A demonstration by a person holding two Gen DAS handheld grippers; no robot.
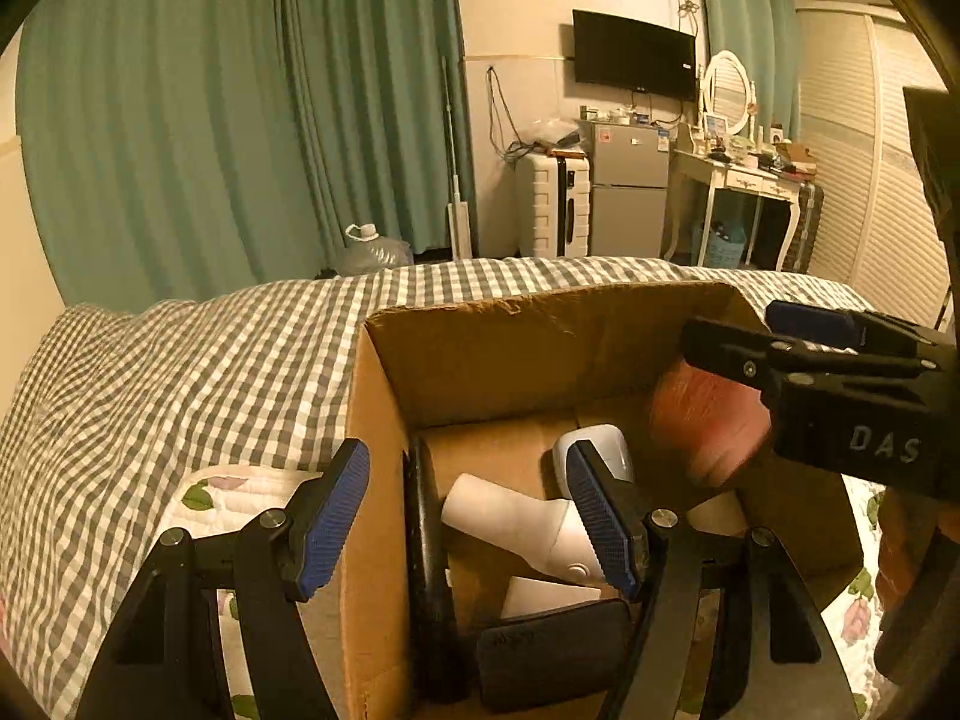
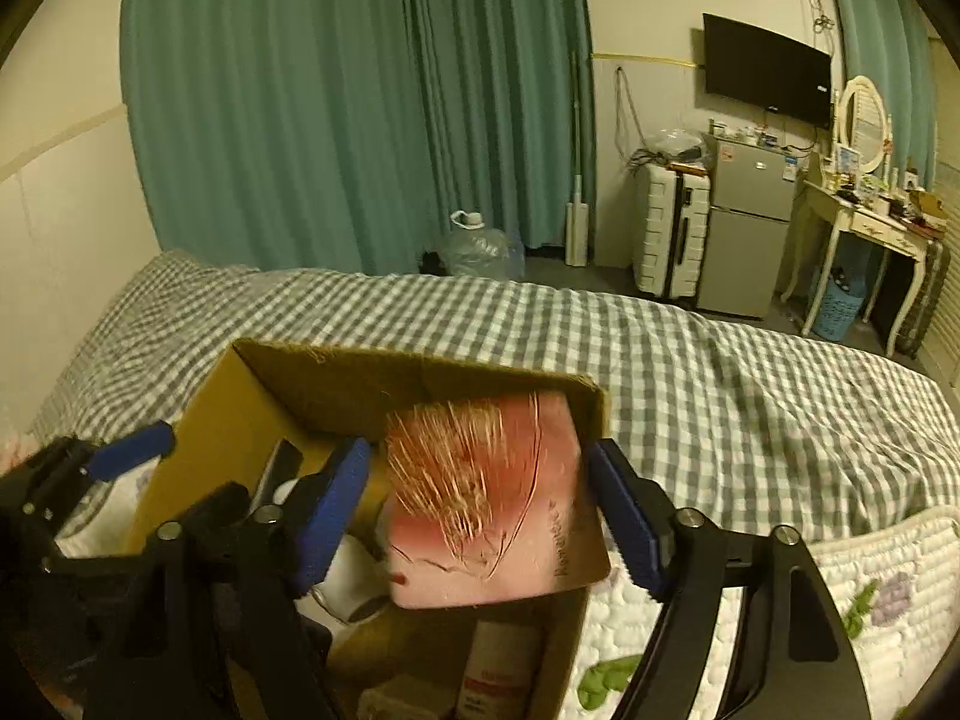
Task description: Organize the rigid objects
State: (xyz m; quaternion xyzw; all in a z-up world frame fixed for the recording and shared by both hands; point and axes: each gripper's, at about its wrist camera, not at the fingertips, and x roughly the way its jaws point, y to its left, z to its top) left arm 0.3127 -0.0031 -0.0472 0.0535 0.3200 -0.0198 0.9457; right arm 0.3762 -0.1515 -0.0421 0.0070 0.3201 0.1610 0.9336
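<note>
An open cardboard box (image 1: 384, 480) stands on the bed and also shows in the right wrist view (image 2: 216, 414). Inside lie a white hair dryer (image 1: 510, 516), a black flat case (image 1: 552, 648) and a black slab (image 1: 426, 546) against the left wall. My right gripper (image 2: 480, 516) has its jaws wide apart on either side of a blurred pink package (image 2: 486, 498) over the box; the fingers do not appear to touch it. The package also shows in the left wrist view (image 1: 708, 426) under the right gripper (image 1: 780, 342). My left gripper (image 1: 468, 516) is open, astride the box's left wall.
The bed has a grey checked cover (image 1: 180, 372) and a floral quilt (image 2: 840, 576) by the box. A bottle (image 2: 498, 666) stands in the box's near corner. Beyond the bed are green curtains (image 1: 240, 120), a water jug (image 1: 372, 249), a suitcase (image 1: 552, 204), a small fridge (image 1: 630, 186) and a dressing table (image 1: 738, 180).
</note>
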